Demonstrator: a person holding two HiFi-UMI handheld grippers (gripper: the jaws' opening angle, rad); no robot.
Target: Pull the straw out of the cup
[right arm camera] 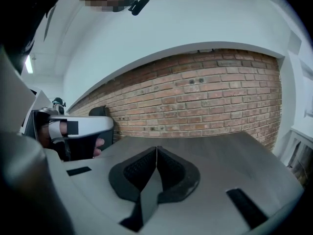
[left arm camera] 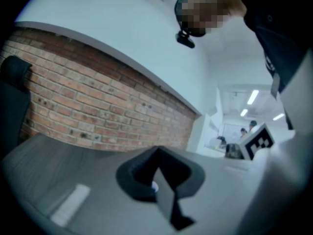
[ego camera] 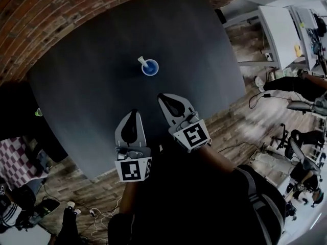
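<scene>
The straw [ego camera: 142,60] leans out of the blue cup [ego camera: 152,69], which stands alone mid-worktop [ego camera: 87,86], well ahead of you. Your left gripper [ego camera: 133,122] and right gripper [ego camera: 172,105] hover near the front edge, both empty with jaws pressed together. If you pull the straw sideways with the cup unsteadied, the cup will likely tip.

A small blue cup [ego camera: 150,68] stands upright on the dark counter [ego camera: 92,86], near its middle and a little toward the far side. Seen from above, its round mouth is open and the inside looks blue. A short pale straw [ego camera: 142,61] sits in the cup, leaning over the rim toward the upper left.
</scene>
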